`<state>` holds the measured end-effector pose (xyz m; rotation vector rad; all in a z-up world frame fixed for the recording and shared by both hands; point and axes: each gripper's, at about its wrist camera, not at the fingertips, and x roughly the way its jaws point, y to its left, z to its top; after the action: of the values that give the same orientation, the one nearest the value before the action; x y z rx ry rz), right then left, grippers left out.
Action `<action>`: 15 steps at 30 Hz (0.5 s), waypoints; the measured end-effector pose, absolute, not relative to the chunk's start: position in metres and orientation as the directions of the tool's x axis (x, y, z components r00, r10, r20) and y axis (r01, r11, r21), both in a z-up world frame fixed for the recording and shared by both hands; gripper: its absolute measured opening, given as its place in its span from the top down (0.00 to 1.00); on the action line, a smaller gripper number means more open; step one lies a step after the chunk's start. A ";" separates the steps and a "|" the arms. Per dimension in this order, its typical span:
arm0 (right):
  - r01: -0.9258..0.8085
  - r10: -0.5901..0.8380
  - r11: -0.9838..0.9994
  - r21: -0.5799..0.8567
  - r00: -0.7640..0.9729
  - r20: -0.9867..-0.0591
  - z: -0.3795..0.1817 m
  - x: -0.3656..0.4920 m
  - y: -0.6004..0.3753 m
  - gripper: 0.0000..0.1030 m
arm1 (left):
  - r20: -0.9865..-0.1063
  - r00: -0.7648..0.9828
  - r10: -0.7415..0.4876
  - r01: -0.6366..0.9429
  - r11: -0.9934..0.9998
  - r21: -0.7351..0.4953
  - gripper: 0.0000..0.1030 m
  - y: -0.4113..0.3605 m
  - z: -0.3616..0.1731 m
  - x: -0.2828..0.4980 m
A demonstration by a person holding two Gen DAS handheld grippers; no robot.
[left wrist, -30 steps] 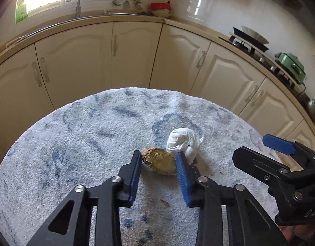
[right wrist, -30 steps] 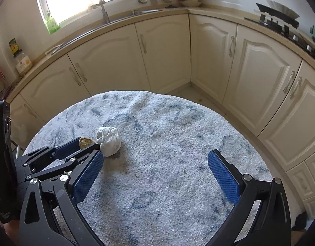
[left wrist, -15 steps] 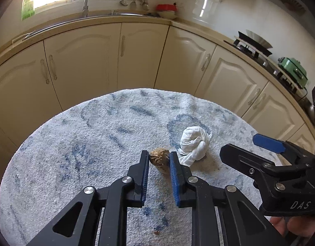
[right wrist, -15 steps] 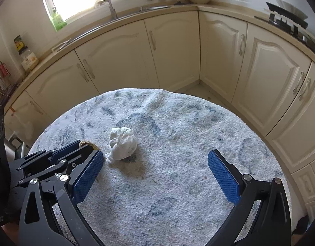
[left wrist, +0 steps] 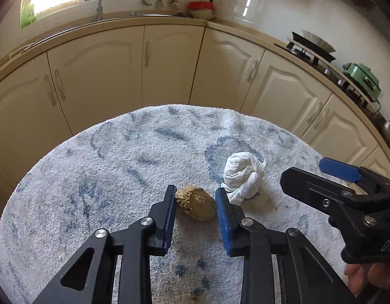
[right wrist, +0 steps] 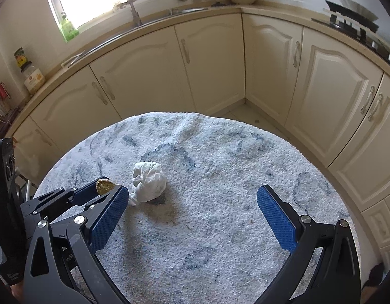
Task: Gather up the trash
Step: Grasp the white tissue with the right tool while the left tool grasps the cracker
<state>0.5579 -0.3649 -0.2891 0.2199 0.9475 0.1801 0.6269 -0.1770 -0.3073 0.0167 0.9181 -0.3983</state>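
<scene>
Trash lies on the blue-and-white towel (left wrist: 98,177): a brown lump (left wrist: 195,203) and, just right of it, a crumpled white tissue (left wrist: 243,177). My left hand-held gripper (left wrist: 195,202) brackets the lump, its jaws narrow and just now opening a little; whether the pads press on it I cannot tell. My right hand-held gripper (right wrist: 192,212) stands wide over bare towel, holding nothing.
</scene>
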 end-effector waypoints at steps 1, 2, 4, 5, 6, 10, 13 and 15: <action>-0.060 0.253 0.962 0.267 0.569 -0.782 -0.290 0.559 -0.363 0.00 | -0.775 0.538 -0.332 0.339 0.927 -0.162 0.76 -0.172 -0.306 0.625; -0.064 0.256 0.961 0.268 0.566 -0.783 -0.291 0.560 -0.361 0.01 | -0.775 0.541 -0.327 0.333 0.929 -0.160 0.76 -0.168 -0.304 0.624; -0.076 0.264 0.960 0.268 0.558 -0.787 -0.294 0.564 -0.354 0.01 | -0.772 0.543 -0.330 0.329 0.930 -0.166 0.83 -0.157 -0.299 0.620; -0.085 0.266 0.961 0.264 0.555 -0.788 -0.296 0.565 -0.350 0.01 | -0.771 0.537 -0.342 0.326 0.927 -0.184 0.85 -0.152 -0.297 0.617; -0.093 0.263 0.962 0.255 0.553 -0.791 -0.298 0.567 -0.345 0.01 | -0.772 0.539 -0.337 0.320 0.930 -0.183 0.86 -0.148 -0.295 0.613; -0.109 0.224 0.974 0.197 0.547 -0.806 -0.305 0.573 -0.325 0.08 | -0.772 0.554 -0.312 0.297 0.940 -0.167 0.87 -0.135 -0.289 0.600; -0.150 0.208 0.977 0.150 0.536 -0.818 -0.312 0.576 -0.307 0.29 | -0.770 0.557 -0.310 0.281 0.943 -0.177 0.87 -0.125 -0.288 0.592; -0.165 0.176 0.981 0.100 0.549 -0.817 -0.313 0.574 -0.298 0.44 | -0.768 0.561 -0.309 0.272 0.945 -0.181 0.87 -0.120 -0.287 0.587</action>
<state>0.5739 -0.2985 -0.3128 0.0121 0.9682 0.2020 0.5868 -0.1200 -0.2872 -0.0430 0.9135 -0.3425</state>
